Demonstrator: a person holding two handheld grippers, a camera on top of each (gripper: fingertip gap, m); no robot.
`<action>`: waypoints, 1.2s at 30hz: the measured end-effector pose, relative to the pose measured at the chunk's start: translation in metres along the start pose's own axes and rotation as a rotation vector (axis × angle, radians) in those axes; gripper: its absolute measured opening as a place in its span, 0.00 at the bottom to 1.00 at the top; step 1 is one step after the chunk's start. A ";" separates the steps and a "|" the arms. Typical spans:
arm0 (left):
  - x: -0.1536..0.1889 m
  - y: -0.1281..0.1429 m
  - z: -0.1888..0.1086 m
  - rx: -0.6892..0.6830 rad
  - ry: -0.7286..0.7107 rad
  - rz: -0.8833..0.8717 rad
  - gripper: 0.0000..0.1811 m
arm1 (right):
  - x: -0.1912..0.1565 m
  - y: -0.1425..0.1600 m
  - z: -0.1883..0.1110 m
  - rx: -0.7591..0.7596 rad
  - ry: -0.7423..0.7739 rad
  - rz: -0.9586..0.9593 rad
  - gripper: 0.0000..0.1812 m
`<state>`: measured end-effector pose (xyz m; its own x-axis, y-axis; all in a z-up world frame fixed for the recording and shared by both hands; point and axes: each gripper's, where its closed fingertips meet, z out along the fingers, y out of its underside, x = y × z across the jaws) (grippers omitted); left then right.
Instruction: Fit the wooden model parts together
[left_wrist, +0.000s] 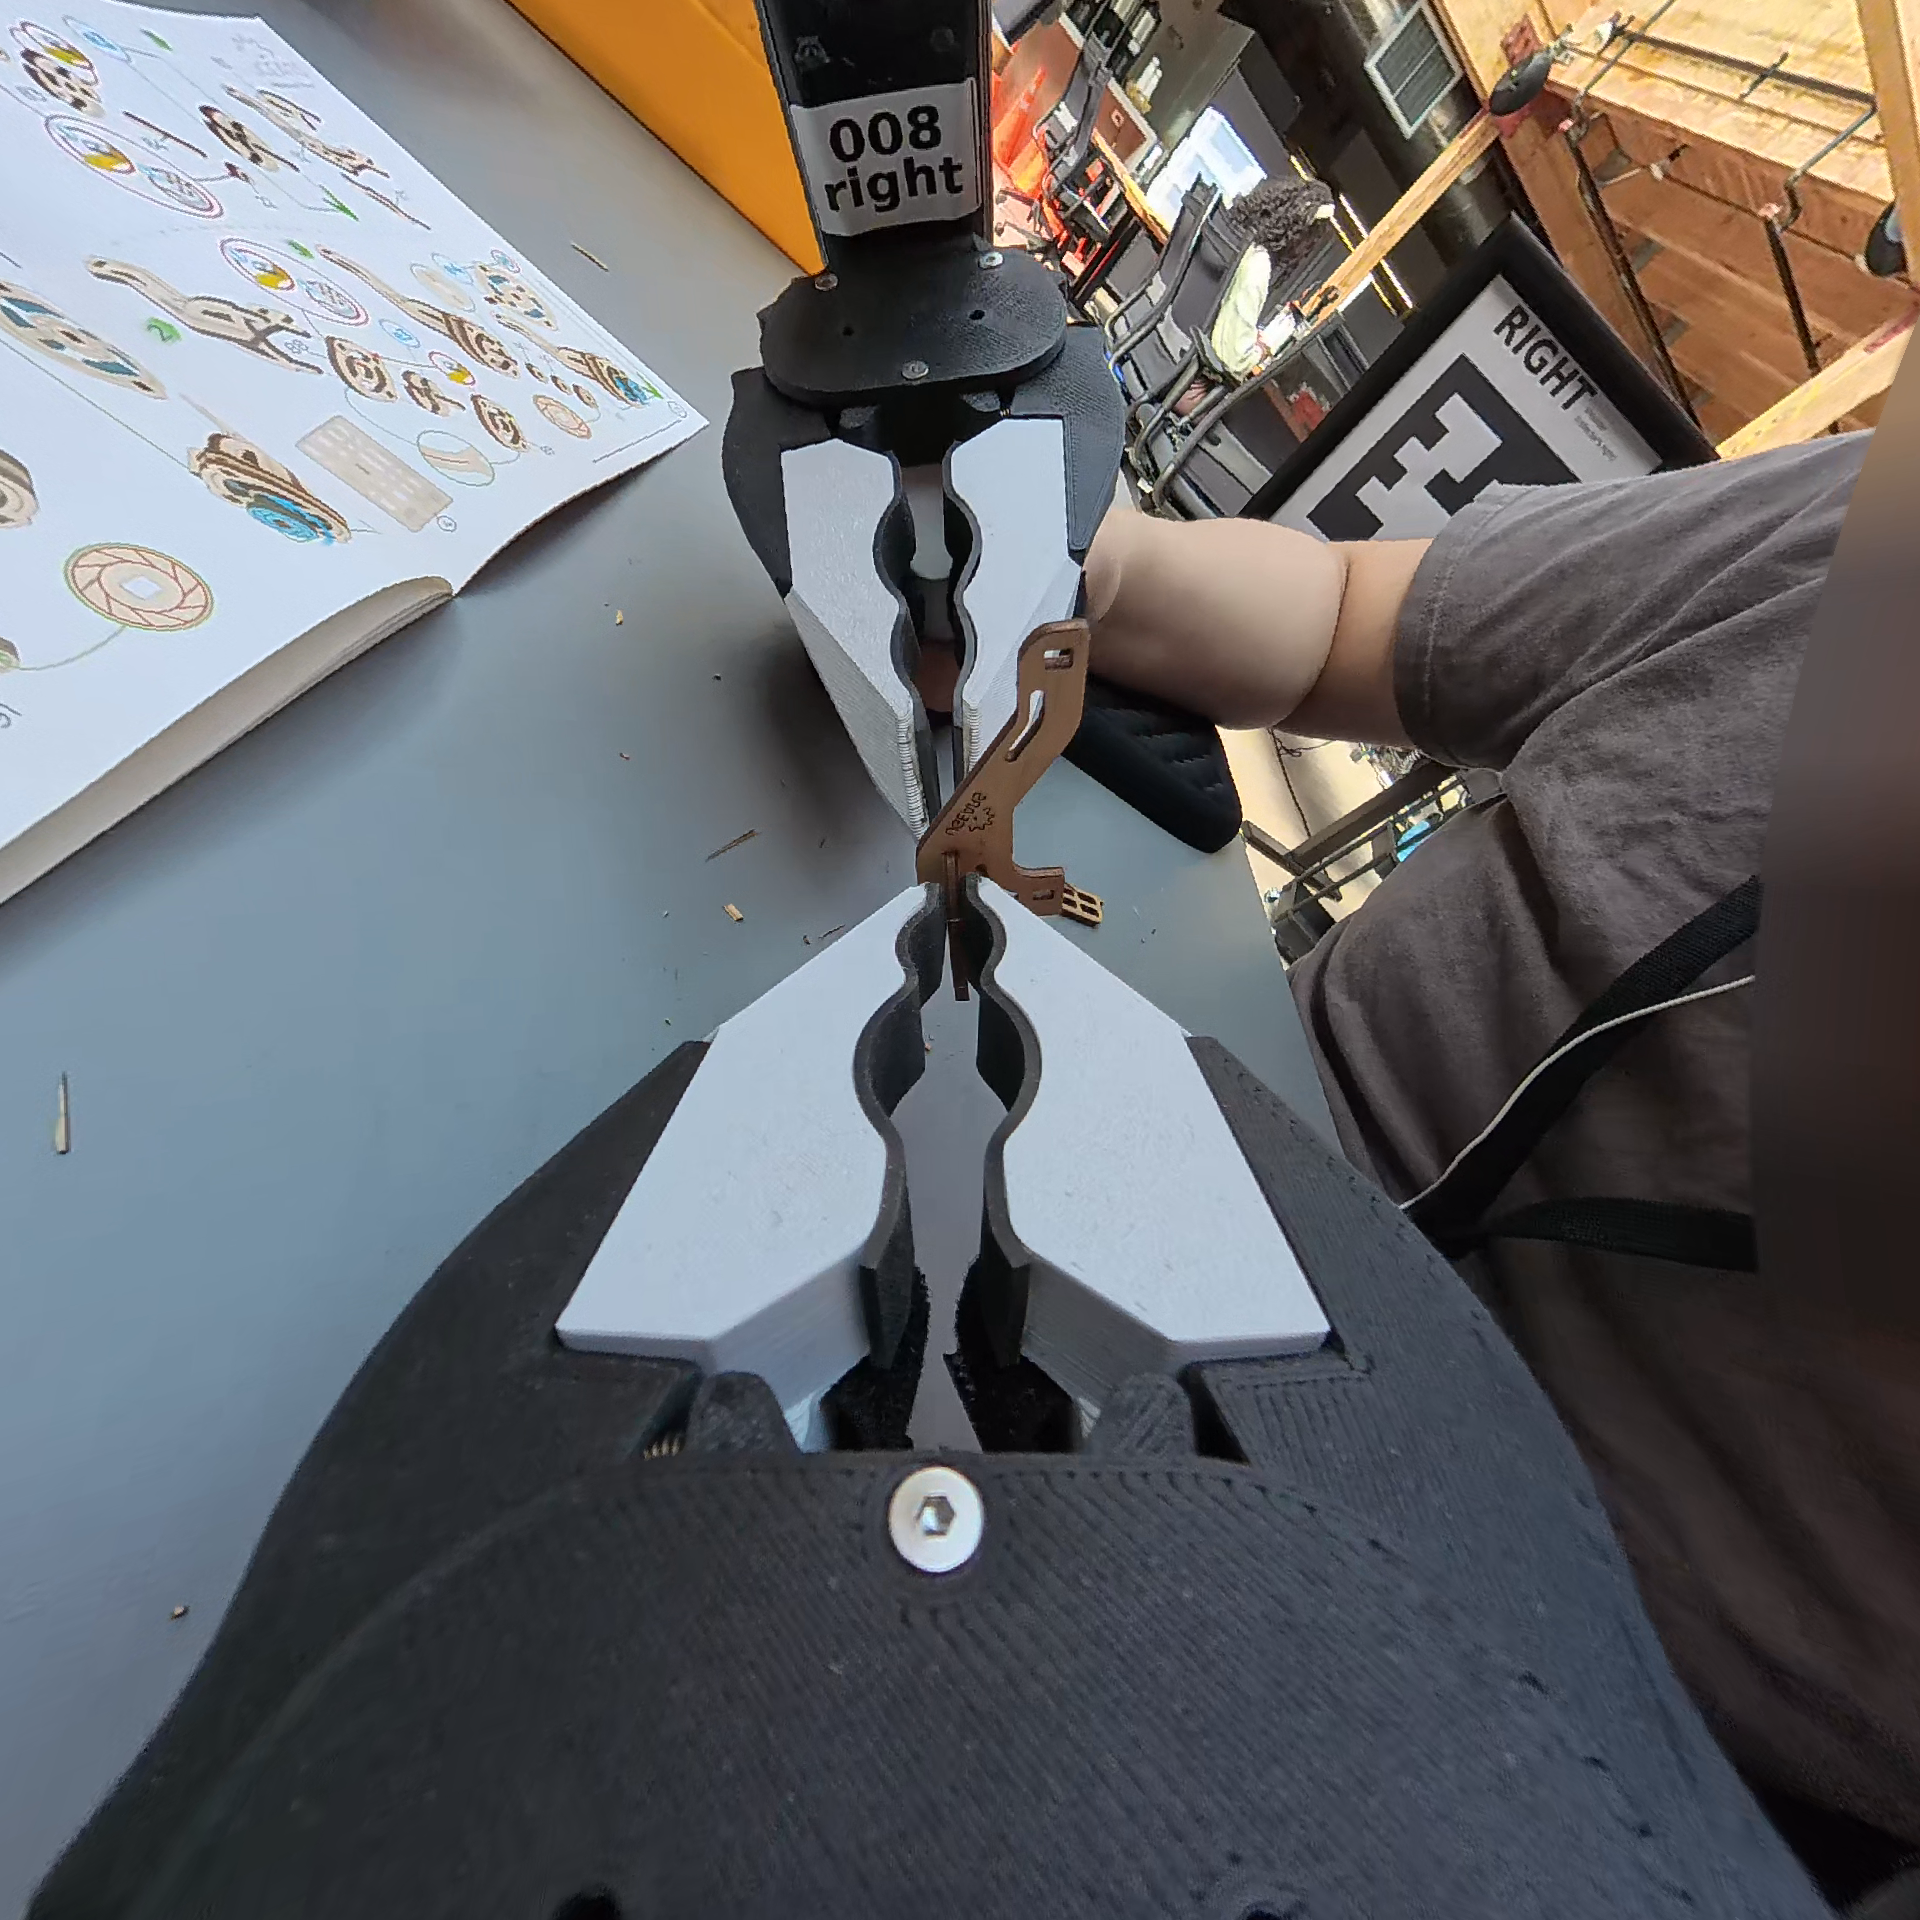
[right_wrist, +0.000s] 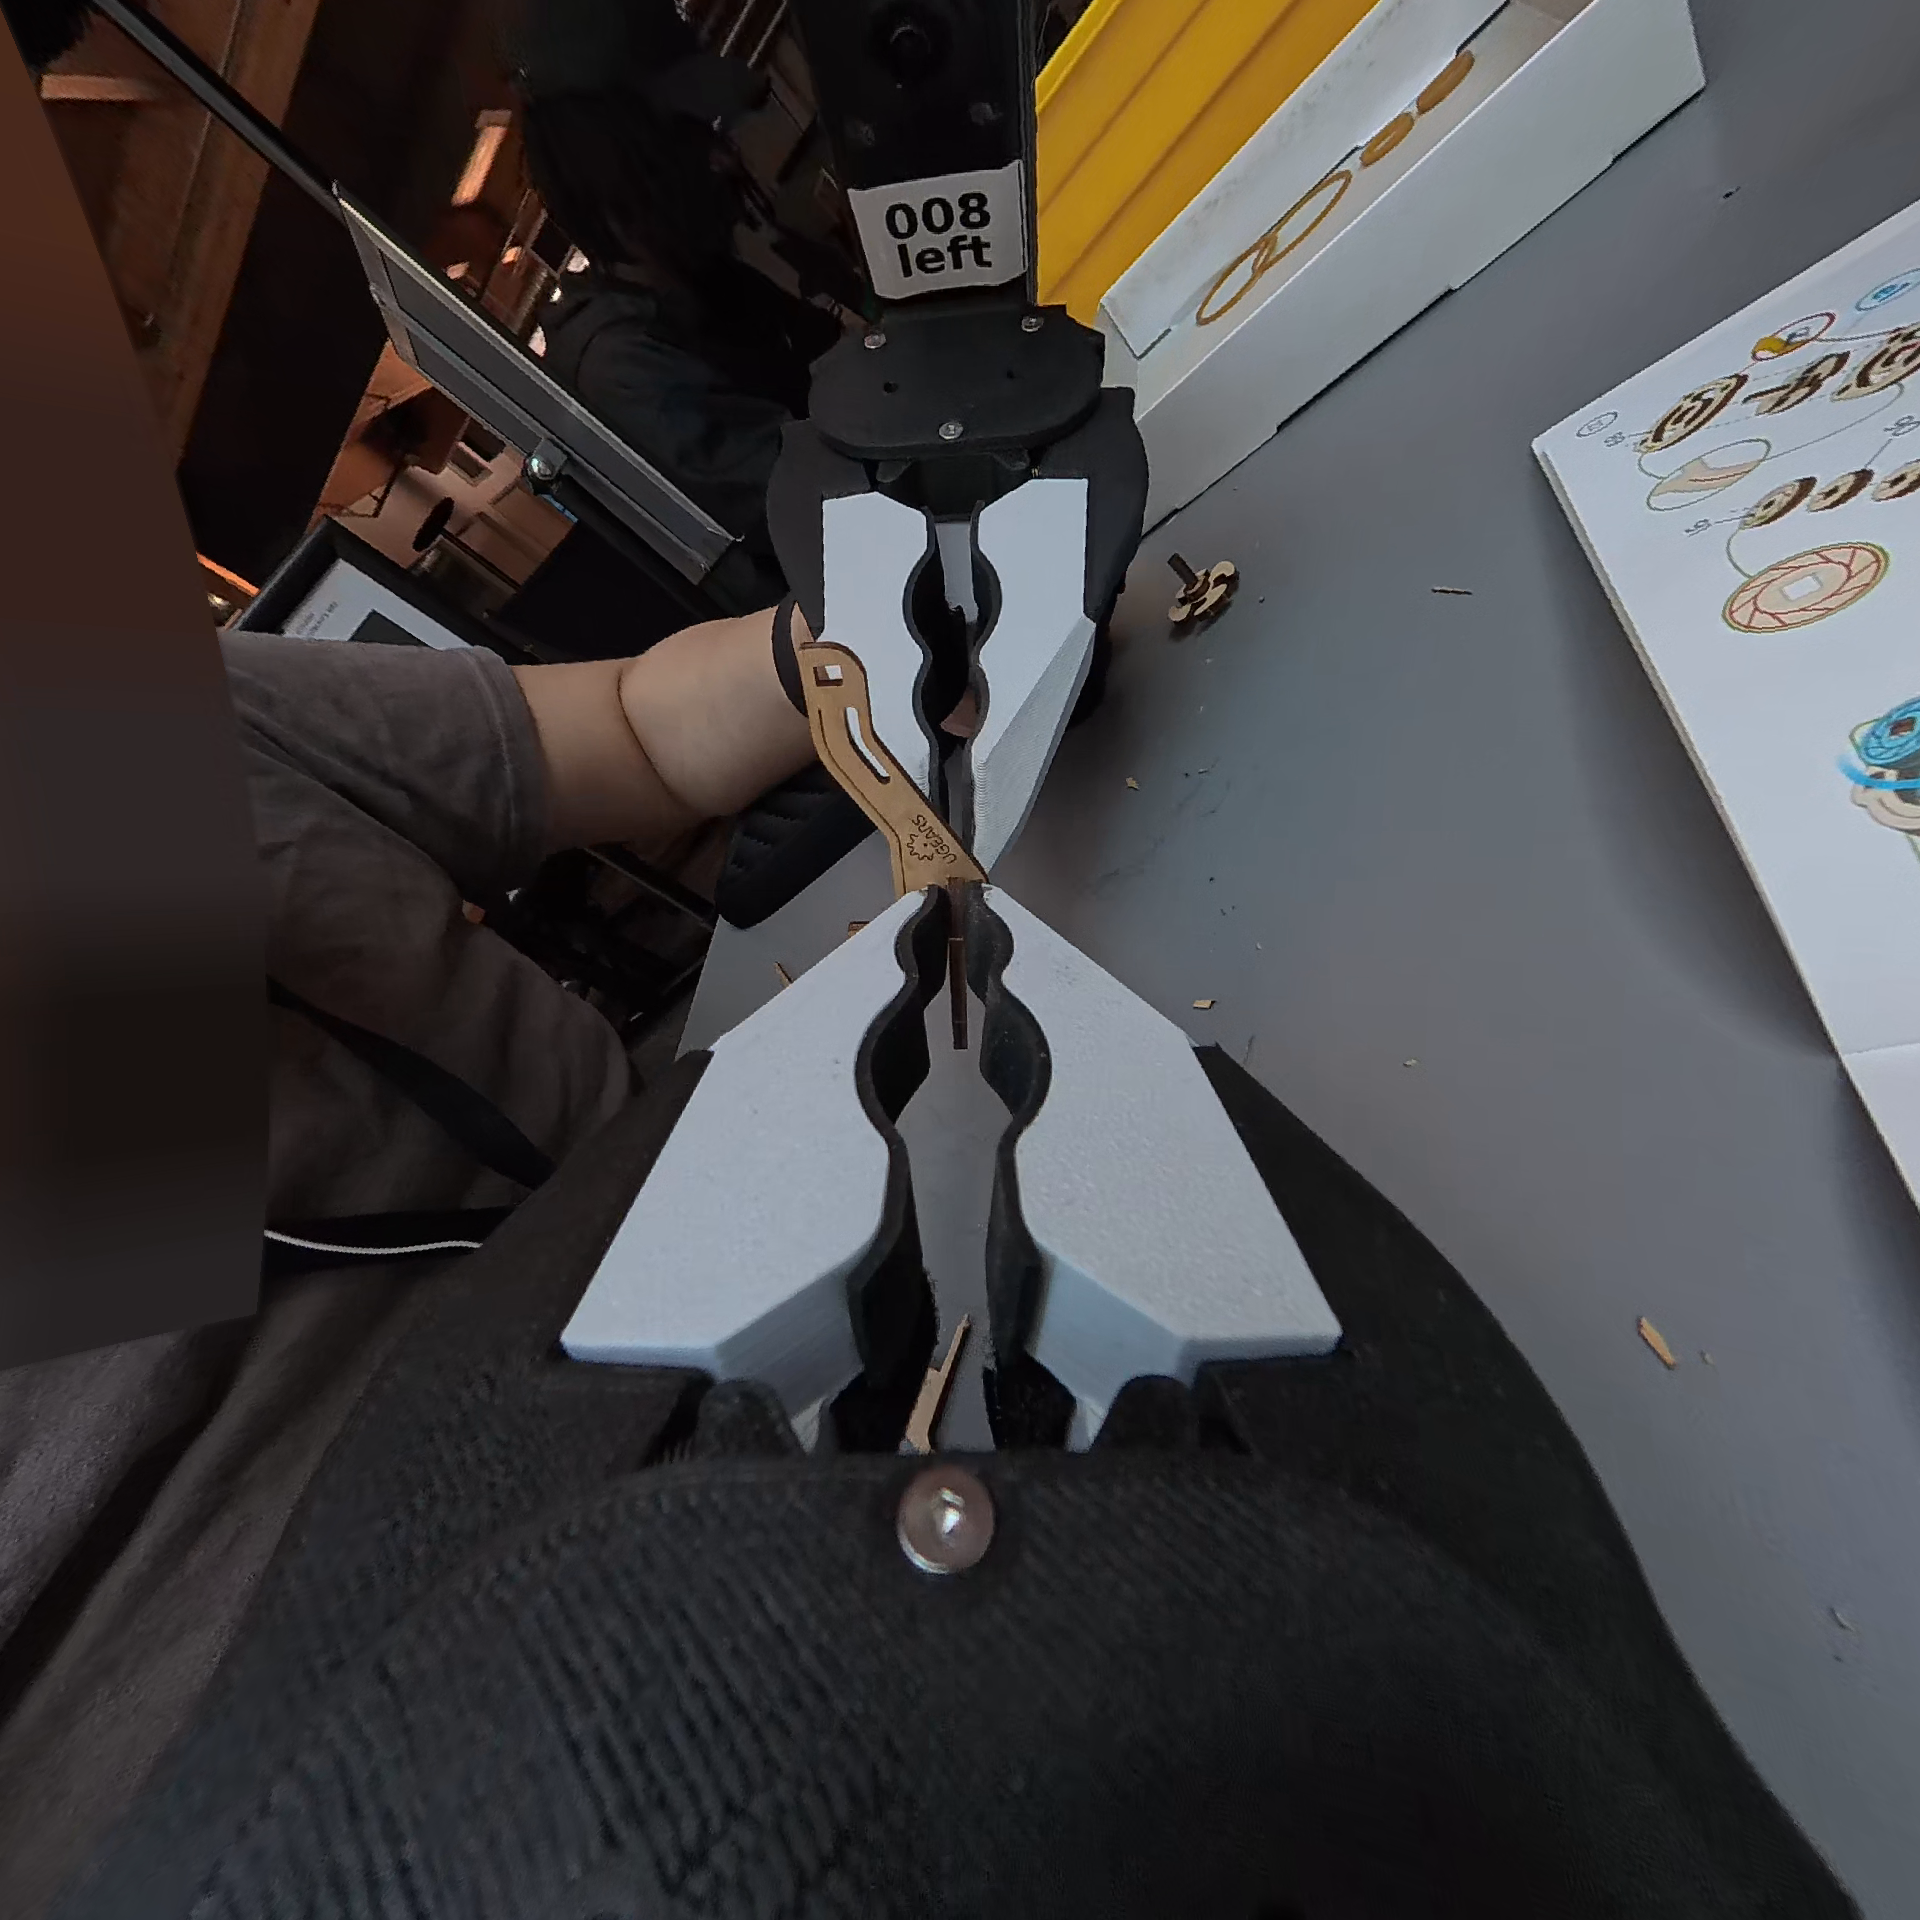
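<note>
left gripper (left_wrist: 948, 914) clamps strip (left_wrist: 957, 951) | right gripper (right_wrist: 951, 914) clamps arm (right_wrist: 873, 774) | thin ply, light, snaps easily; grip near slot

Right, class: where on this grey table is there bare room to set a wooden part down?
Bare grey tabletop lies between the open white instruction booklet and the left gripper; only splinters. More lies between booklet, white cardboard box and grippers. Crowded: the table edge, where the right gripper meets the left, both clamping brown wooden model parts.
</note>
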<state>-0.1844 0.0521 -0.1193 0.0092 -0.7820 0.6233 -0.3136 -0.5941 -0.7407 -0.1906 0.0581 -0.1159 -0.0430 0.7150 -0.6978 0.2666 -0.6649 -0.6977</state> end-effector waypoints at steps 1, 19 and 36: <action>-0.001 0.001 0.000 -0.005 -0.010 0.002 0.00 | 0.001 0.001 0.000 -0.004 0.007 0.003 0.00; 0.022 -0.001 0.000 0.030 -0.076 0.144 0.00 | -0.021 0.002 0.000 0.024 -0.029 -0.089 0.01; 0.061 0.017 0.000 0.128 -0.049 0.169 0.00 | -0.053 0.034 0.023 0.005 -0.065 -0.055 0.01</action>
<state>-0.1890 -0.0055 -0.0939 0.0139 -0.8791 0.4765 -0.1912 -0.4701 -0.8617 -0.2011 -0.0078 -0.1064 -0.1199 0.7349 -0.6675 0.2577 -0.6263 -0.7358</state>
